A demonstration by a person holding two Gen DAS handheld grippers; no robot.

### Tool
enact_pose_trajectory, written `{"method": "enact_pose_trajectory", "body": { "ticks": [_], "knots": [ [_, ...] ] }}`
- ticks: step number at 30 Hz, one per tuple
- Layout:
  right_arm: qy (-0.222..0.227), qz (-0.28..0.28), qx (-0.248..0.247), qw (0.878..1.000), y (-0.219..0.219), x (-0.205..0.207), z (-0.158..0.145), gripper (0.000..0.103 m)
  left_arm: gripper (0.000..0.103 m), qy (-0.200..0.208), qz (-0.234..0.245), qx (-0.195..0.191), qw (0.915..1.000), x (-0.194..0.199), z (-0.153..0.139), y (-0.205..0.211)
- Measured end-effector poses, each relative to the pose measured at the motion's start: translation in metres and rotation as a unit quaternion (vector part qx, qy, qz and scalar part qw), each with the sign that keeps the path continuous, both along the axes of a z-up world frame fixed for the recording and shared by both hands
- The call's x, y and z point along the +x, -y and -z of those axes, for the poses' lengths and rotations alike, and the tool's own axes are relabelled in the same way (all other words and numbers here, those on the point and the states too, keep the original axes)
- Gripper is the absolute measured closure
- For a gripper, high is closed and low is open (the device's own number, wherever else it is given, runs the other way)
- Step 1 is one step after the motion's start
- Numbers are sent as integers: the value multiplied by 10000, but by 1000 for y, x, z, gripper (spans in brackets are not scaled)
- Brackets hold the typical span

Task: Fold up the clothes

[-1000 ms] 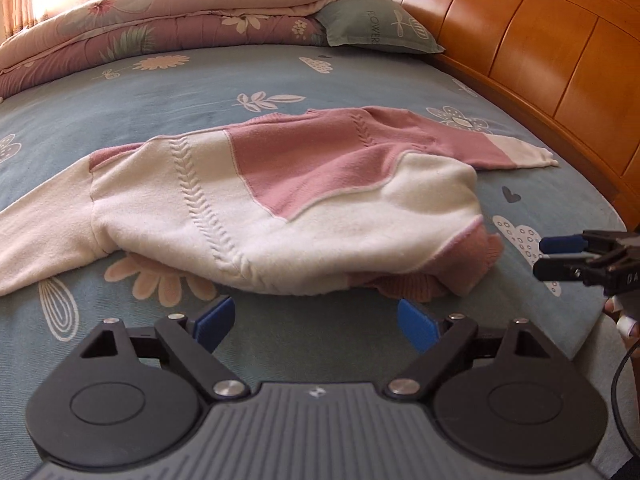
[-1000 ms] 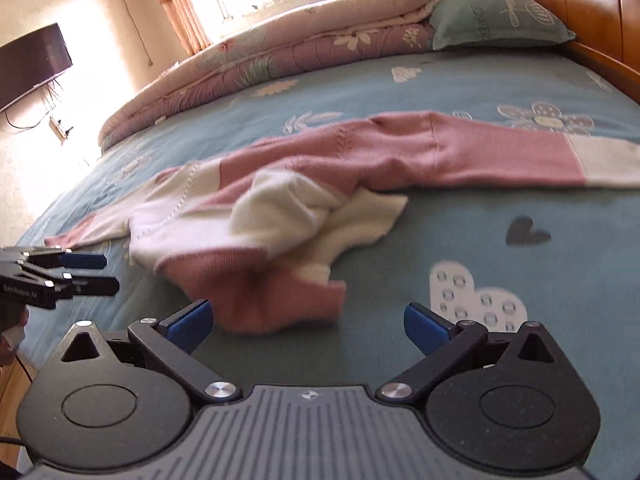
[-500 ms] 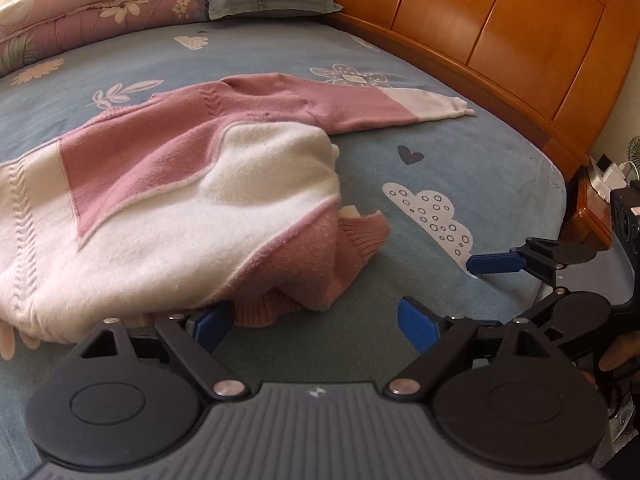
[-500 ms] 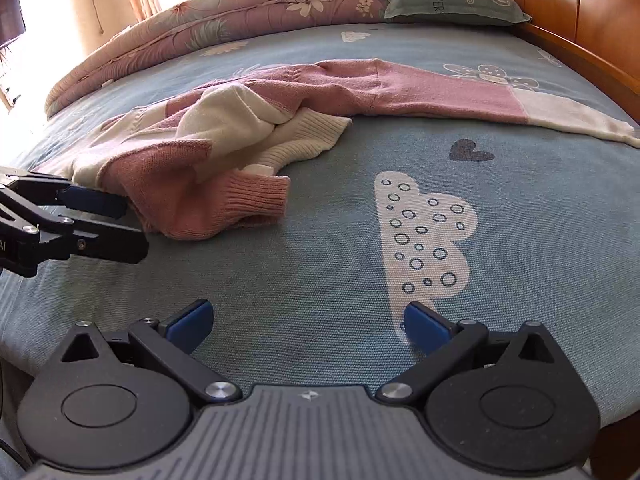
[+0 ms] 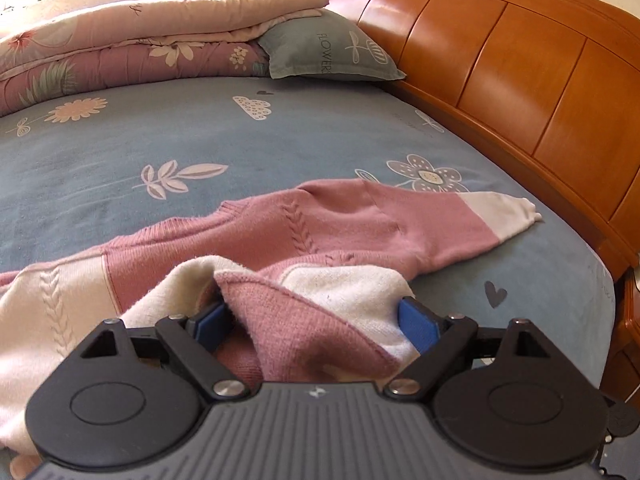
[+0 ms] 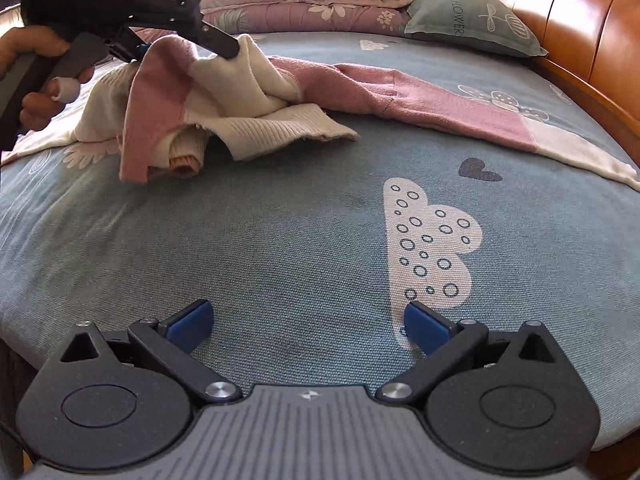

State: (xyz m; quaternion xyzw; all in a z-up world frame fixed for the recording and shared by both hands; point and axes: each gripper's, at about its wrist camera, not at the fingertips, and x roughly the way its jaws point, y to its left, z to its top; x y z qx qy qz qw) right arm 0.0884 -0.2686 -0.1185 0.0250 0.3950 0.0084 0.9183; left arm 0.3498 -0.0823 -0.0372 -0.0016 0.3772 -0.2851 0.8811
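Evidently the pink-and-cream sweater (image 5: 328, 240) lies rumpled on the bed (image 5: 160, 148), near its front edge, with one sleeve (image 6: 460, 108) stretched flat toward the wooden headboard (image 5: 500, 60). The left gripper (image 5: 316, 320) is pushed into the bunched hem, and a fold of knit fills the space between its blue pads; the jaws stand wide, so the cloth looks draped across them, not pinched. From the right wrist view that bunch is raised off the sheet, probably so the body can be opened out or turned over. The right gripper (image 6: 308, 324) hovers over bare sheet, well apart from the sweater, jaws apart and holding nothing, seemingly placed to take another edge.
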Motion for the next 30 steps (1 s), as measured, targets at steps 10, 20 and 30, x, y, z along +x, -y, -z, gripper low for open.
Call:
{"method": "enact_pose_trajectory", "body": {
  "ticks": [10,20,30],
  "knots": [
    [52,100,-88,9999,-1,4,2,0,7,-942,-724,-65,9929,87,46,1],
    [20,9,-130,9999,-1,3,0,0,7,-531,-208,229,9981,48,17,-5],
    [-50,60,-152,9999,-4,1,-3,0,7,-93,300,709,9970,-20,-20,-26]
  ]
}}
